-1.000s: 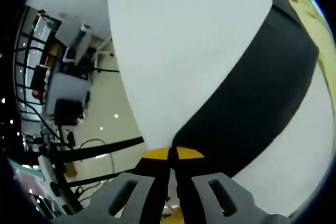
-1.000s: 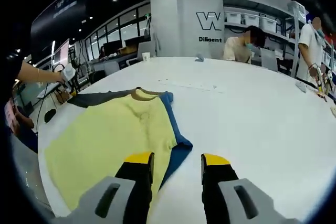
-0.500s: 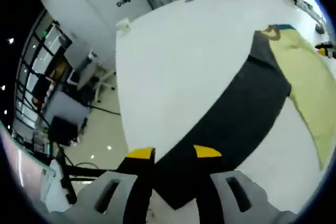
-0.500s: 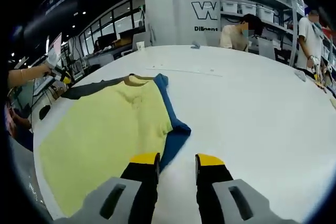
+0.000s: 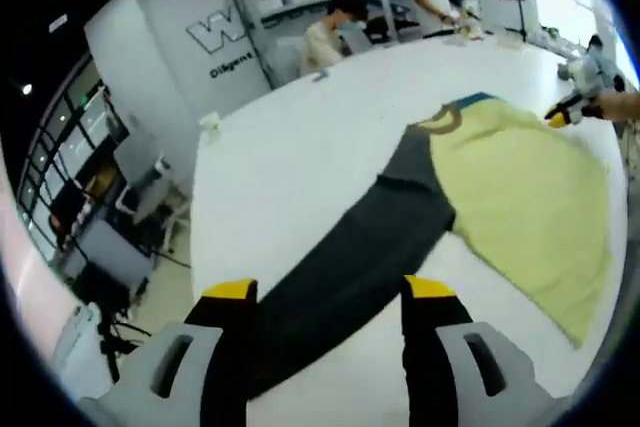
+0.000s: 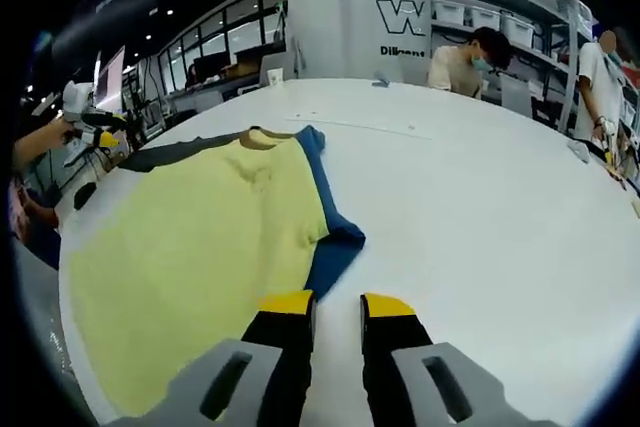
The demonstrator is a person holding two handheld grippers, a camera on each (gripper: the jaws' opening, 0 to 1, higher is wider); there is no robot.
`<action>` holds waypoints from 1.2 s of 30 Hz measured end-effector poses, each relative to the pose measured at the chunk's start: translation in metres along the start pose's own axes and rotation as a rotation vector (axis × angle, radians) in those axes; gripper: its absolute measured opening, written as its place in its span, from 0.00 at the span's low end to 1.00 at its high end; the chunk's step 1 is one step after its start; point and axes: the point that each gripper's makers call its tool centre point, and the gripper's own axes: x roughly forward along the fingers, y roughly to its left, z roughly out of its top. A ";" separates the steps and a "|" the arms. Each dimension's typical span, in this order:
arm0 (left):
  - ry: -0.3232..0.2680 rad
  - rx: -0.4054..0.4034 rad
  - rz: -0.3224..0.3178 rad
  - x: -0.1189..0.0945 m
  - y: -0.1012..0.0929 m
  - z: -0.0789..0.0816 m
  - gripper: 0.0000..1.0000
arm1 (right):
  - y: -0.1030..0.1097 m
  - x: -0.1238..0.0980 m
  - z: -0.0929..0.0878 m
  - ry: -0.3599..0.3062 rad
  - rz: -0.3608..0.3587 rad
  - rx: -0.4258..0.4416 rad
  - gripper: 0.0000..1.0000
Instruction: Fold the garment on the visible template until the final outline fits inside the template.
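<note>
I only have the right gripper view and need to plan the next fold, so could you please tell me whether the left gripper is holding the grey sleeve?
Observer: No. The left gripper has its fingers wide apart, with nothing clamped between them.
Operator: Thank you. How does the sleeve lie on that side?
Observer: The grey sleeve lies flat on the white table, stretched straight out from the yellow body and running down between the two fingers.
</note>
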 end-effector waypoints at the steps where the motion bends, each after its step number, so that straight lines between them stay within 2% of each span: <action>1: -0.043 -0.019 0.007 -0.004 -0.012 0.009 0.61 | 0.000 0.003 -0.002 -0.002 0.003 -0.028 0.11; 2: -0.078 -0.044 -0.019 -0.010 -0.028 0.016 0.62 | 0.002 0.005 -0.001 0.000 0.012 -0.032 0.12; 5: -0.100 -0.050 -0.030 -0.014 -0.046 0.022 0.64 | 0.005 0.006 -0.001 0.005 0.020 -0.040 0.11; 9: -0.222 -0.091 -0.085 -0.018 -0.085 0.044 0.74 | 0.015 0.010 0.000 0.004 0.066 -0.057 0.10; 10: -0.231 -0.097 -0.103 -0.020 -0.098 0.048 0.76 | 0.015 0.010 -0.001 0.006 0.069 -0.065 0.10; 14: -0.216 -0.081 -0.119 -0.022 -0.124 0.047 0.73 | 0.014 0.011 0.000 0.006 0.062 -0.062 0.06; 15: -0.212 -0.067 -0.122 -0.022 -0.131 0.047 0.73 | 0.013 0.011 0.000 0.006 0.058 -0.063 0.00; 19: -0.201 -0.070 -0.139 -0.020 -0.150 0.045 0.70 | 0.015 0.015 0.000 0.019 0.064 -0.170 0.00; 22: -0.192 -0.110 -0.136 -0.015 -0.157 0.042 0.66 | 0.016 0.017 0.002 0.035 0.069 -0.173 0.00; 24: -0.176 -0.102 -0.177 -0.012 -0.175 0.043 0.66 | 0.015 0.017 0.003 0.042 0.070 -0.173 0.00; 25: -0.176 -0.101 -0.179 -0.012 -0.178 0.044 0.69 | 0.015 0.017 0.003 0.044 0.069 -0.175 0.00; 26: -0.186 -0.095 -0.189 -0.010 -0.188 0.046 0.70 | 0.015 0.014 0.004 0.056 0.066 -0.207 0.00; 28: -0.188 -0.127 -0.208 -0.008 -0.195 0.047 0.72 | 0.013 0.011 0.009 0.050 0.056 -0.224 0.00; 29: -0.188 -0.128 -0.206 -0.009 -0.198 0.048 0.73 | 0.012 0.007 0.017 0.036 0.047 -0.242 0.00; 31: -0.186 -0.137 -0.201 -0.010 -0.195 0.046 0.72 | 0.012 0.003 0.026 0.023 0.042 -0.254 0.00; 36: -0.200 -0.142 -0.223 -0.012 -0.204 0.047 0.78 | 0.010 0.000 0.043 0.007 0.032 -0.276 0.00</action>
